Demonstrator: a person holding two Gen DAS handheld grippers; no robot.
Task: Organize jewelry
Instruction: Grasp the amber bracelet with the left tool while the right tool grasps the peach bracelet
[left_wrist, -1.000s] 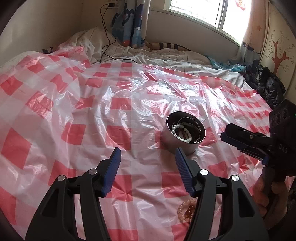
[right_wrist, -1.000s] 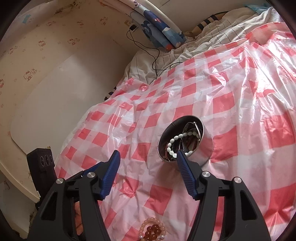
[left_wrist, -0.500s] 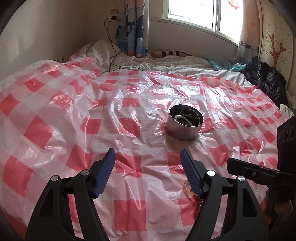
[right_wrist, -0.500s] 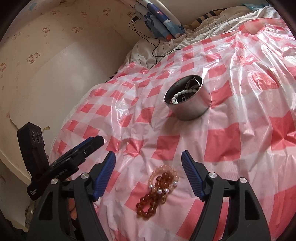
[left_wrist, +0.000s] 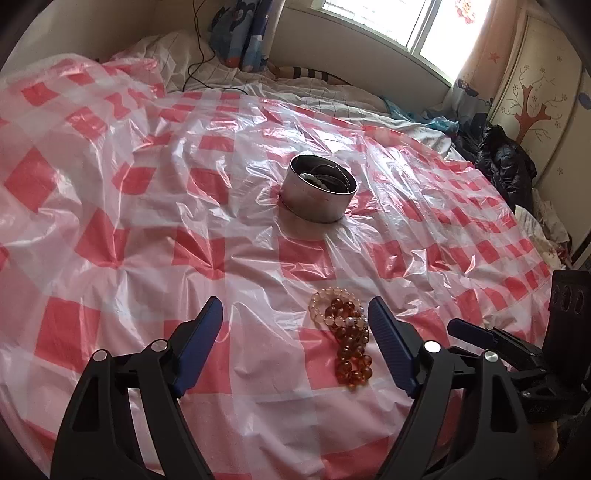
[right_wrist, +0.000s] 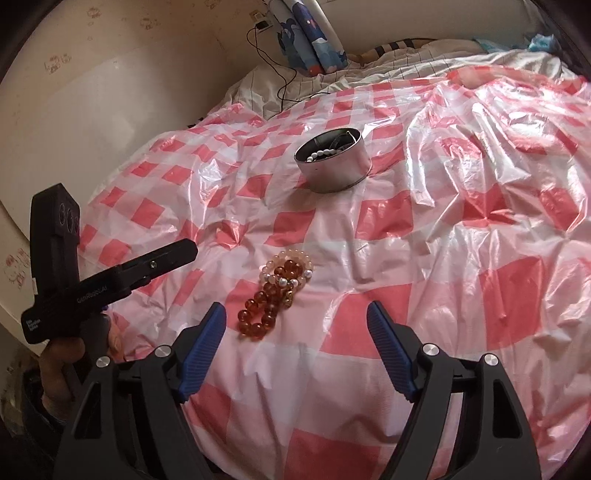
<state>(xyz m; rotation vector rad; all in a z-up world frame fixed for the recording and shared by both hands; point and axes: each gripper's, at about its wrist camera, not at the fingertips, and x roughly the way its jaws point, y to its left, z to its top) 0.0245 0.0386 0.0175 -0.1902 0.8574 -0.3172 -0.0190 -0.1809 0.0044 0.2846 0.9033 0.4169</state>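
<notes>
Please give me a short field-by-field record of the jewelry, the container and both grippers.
surface: red-checked plastic sheet over a bed
container: round metal tin, upright, open
in tin: white bead bracelet and other pieces
loose jewelry: beaded bracelets in amber, pale and pearl beads, heaped together on the sheet, apart from the tin
left gripper: open, empty
right gripper: open, empty

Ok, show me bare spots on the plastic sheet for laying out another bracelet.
Free: the checked plastic sheet left of the metal tin, and the stretch between the tin and the bead bracelets. Also free right of the bracelets in the right wrist view. Crowded only around the bracelets.
</notes>
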